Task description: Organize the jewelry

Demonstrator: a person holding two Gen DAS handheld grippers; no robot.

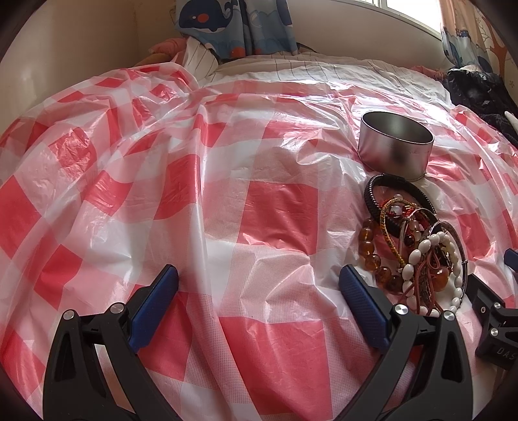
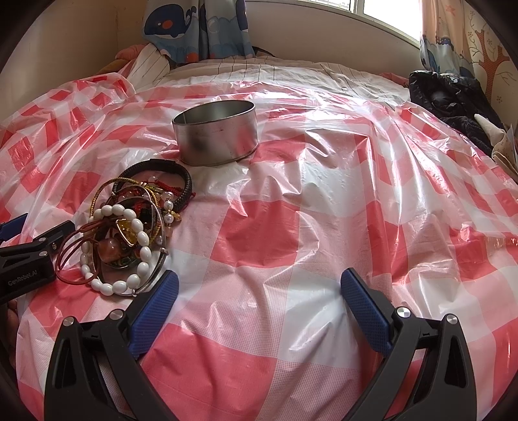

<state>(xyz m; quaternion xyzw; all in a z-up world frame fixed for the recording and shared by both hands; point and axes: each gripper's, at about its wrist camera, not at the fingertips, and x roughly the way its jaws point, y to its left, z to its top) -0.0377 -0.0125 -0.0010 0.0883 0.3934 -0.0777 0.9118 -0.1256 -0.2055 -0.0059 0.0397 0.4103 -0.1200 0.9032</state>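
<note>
Amber, white and black bracelets sit tangled in one jewelry pile [image 1: 414, 246] on the bed, on top of a red-and-white checked plastic sheet [image 1: 226, 200]. In the pile: an amber bead bracelet [image 1: 372, 256] on its left edge, a white bead bracelet [image 2: 129, 246] on the near side, a black braided bracelet [image 2: 168, 175] at the far end, plus red cords, thin hoops and small pearls knotted through the middle.

Metal tin [image 2: 215, 136], round, open-topped, stands upright just beyond the pile, nearly touching the black braided bracelet. Can't tell whether anything is inside.

Your left gripper [image 1: 259, 294] is low over the sheet with jaws spread wide, nothing between them; the pile lies just outside its right finger [image 1: 362, 304], very close, contact unclear. Your right gripper [image 2: 259, 298] is also spread wide and empty, with the pile just outside its left finger [image 2: 155, 301]; the white bead bracelet nearly reaches that fingertip. So the pile sits between your two grippers.

Further out: striped bedding [image 1: 307, 64] past the sheet's far edge, whale-print curtains [image 1: 226, 26] under a bright window, dark clothing [image 2: 453, 97] heaped at the right side of the bed.
</note>
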